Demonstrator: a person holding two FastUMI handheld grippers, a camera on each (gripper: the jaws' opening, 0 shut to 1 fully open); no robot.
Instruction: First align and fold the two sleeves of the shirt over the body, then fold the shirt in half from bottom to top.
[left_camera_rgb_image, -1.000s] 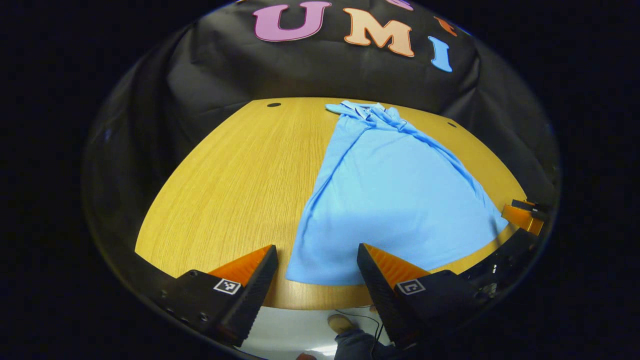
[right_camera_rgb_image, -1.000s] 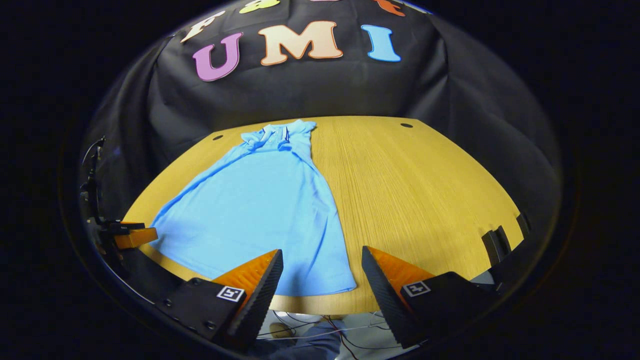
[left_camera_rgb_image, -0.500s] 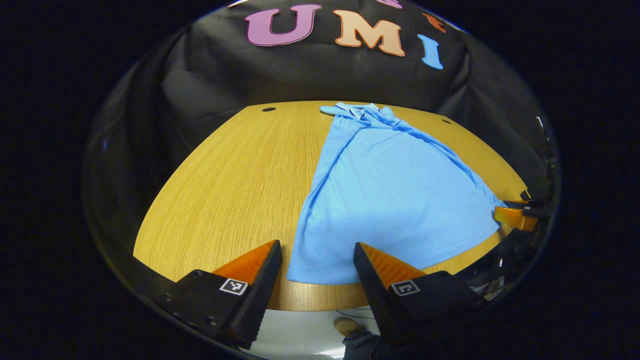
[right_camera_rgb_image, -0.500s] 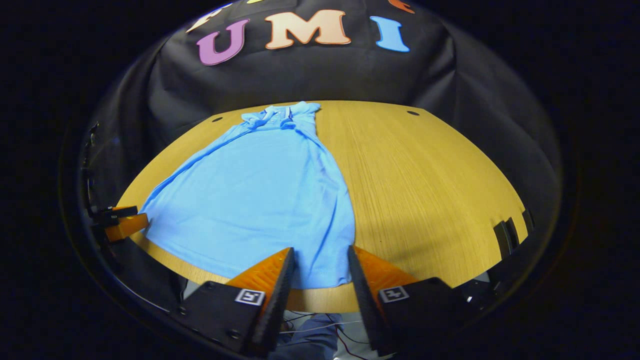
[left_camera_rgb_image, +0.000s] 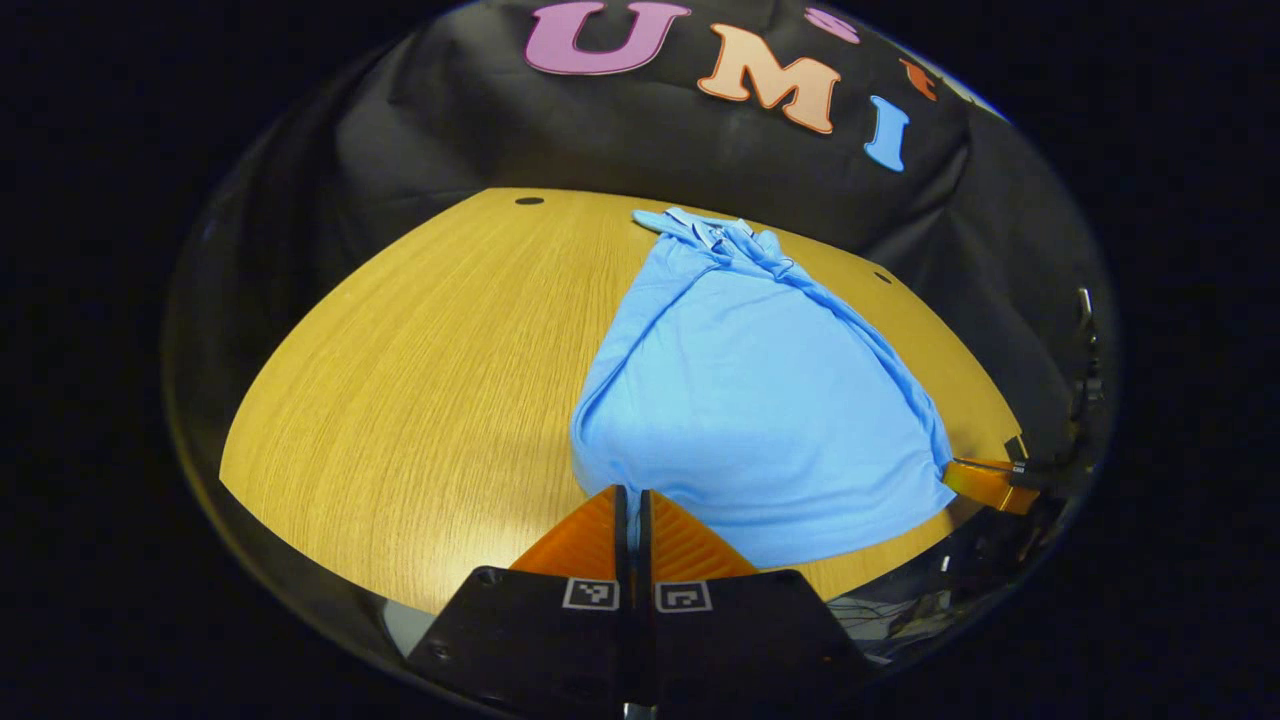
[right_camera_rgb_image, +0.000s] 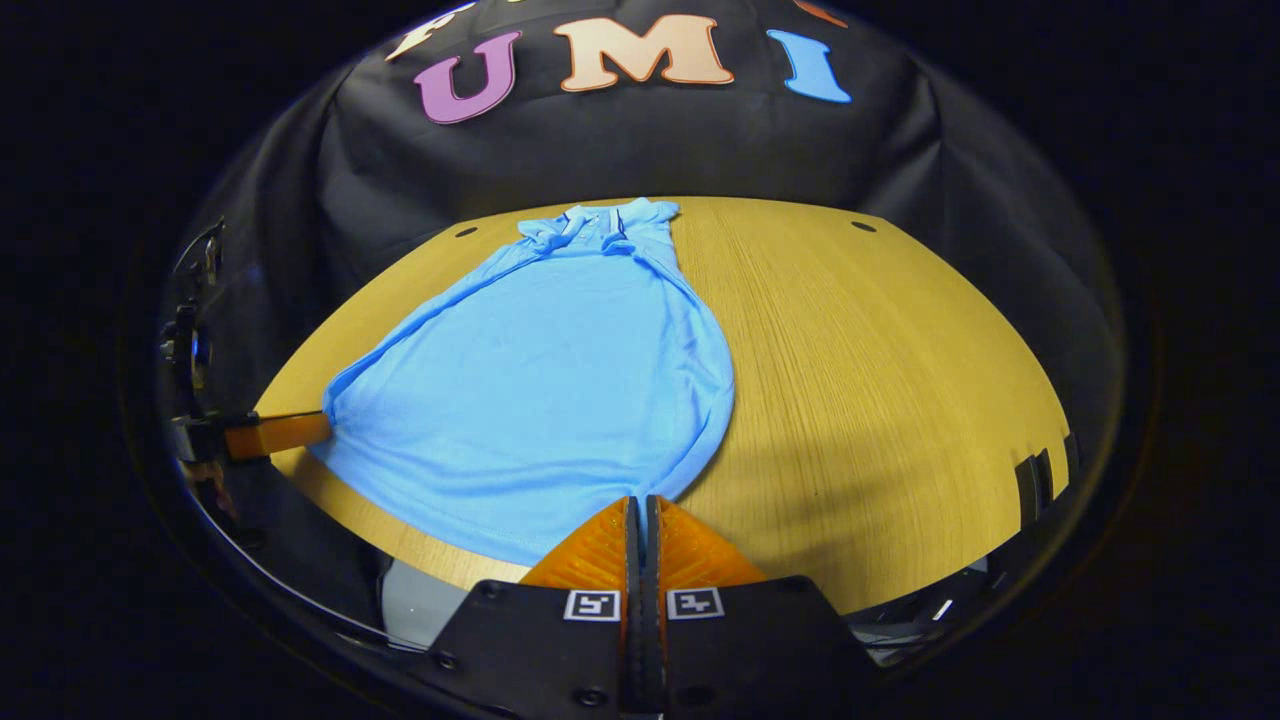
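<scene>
A light blue shirt (left_camera_rgb_image: 750, 400) lies lengthwise on the wooden table (left_camera_rgb_image: 400, 380), collar at the far end and sleeves folded in over the body. My left gripper (left_camera_rgb_image: 630, 492) is shut on the near left corner of its bottom hem. My right gripper (right_camera_rgb_image: 640, 500) is shut on the near right corner of the shirt (right_camera_rgb_image: 560, 380). The hem is pulled in and bulges up between the two corners. The right gripper (left_camera_rgb_image: 985, 482) appears at the far right of the left gripper view, and the left gripper (right_camera_rgb_image: 275, 433) at the far left of the right gripper view.
The table (right_camera_rgb_image: 880, 380) has bare wood on both sides of the shirt, with small dark holes (left_camera_rgb_image: 528, 201) (right_camera_rgb_image: 862, 226) near its far edge. A dark bracket (right_camera_rgb_image: 1035, 472) sits at its near right edge. The booth's black cloth wall stands behind.
Both grippers went from open around the hem corners to shut on them. The hem has drawn in and risen off the table's front edge.
</scene>
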